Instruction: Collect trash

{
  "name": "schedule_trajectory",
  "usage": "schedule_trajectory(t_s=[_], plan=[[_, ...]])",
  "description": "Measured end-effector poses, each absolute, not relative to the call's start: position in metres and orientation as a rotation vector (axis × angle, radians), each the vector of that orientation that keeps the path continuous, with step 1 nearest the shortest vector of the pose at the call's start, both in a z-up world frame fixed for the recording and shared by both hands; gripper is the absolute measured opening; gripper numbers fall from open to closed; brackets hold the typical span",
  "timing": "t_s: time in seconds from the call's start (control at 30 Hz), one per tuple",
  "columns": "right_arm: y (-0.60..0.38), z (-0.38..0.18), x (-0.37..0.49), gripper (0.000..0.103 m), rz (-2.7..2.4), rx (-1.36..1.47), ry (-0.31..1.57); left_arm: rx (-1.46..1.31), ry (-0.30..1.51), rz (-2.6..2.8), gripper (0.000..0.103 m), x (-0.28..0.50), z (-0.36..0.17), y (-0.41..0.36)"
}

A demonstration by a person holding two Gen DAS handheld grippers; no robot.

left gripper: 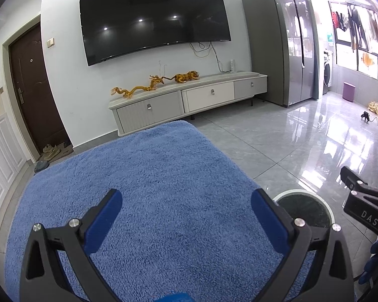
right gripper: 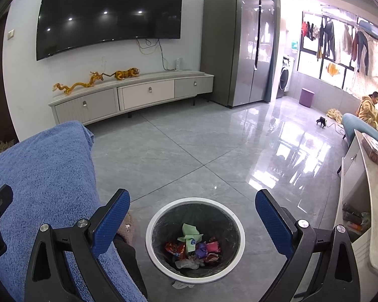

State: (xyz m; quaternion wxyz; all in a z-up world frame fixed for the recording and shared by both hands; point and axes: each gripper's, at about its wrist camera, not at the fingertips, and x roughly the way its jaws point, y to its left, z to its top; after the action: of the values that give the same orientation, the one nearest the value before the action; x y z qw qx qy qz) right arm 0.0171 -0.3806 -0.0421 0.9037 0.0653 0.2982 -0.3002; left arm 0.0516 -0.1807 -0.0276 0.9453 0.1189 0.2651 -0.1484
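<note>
A round trash bin with a white rim (right gripper: pixel 148 229) stands on the floor right below my right gripper (right gripper: pixel 191 206), which is open and empty above it. Inside lie several wrappers (right gripper: pixel 192 248): green, red, purple and clear. A small white scrap (right gripper: pixel 182 285) lies on the floor just in front of the bin. My left gripper (left gripper: pixel 186 206) is open and empty above a blue towel-covered surface (left gripper: pixel 151 176). The bin's rim (left gripper: pixel 293 191) shows at its right, beside the right gripper's body (left gripper: pixel 363 201).
A grey TV cabinet (right gripper: pixel 138 93) with gold figurines stands under a wall TV (right gripper: pixel 108 12). A tall fridge (right gripper: pixel 239 42) is at the right. A white low table (right gripper: pixel 365 188) with items sits at far right. A person (right gripper: pixel 369 109) sits beyond it. Glossy tile floor (right gripper: pixel 201 151) lies between.
</note>
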Motion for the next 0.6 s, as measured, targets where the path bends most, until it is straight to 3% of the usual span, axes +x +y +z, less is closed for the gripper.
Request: schedule_trajectory(t_s=[0.6], plan=[[-0.3784,-0.0386,0.0127,0.103,-0.622,0.12,0.598,0.245,0.54,-0.314,0.103,0.0421,-0.0276,-0.1828]])
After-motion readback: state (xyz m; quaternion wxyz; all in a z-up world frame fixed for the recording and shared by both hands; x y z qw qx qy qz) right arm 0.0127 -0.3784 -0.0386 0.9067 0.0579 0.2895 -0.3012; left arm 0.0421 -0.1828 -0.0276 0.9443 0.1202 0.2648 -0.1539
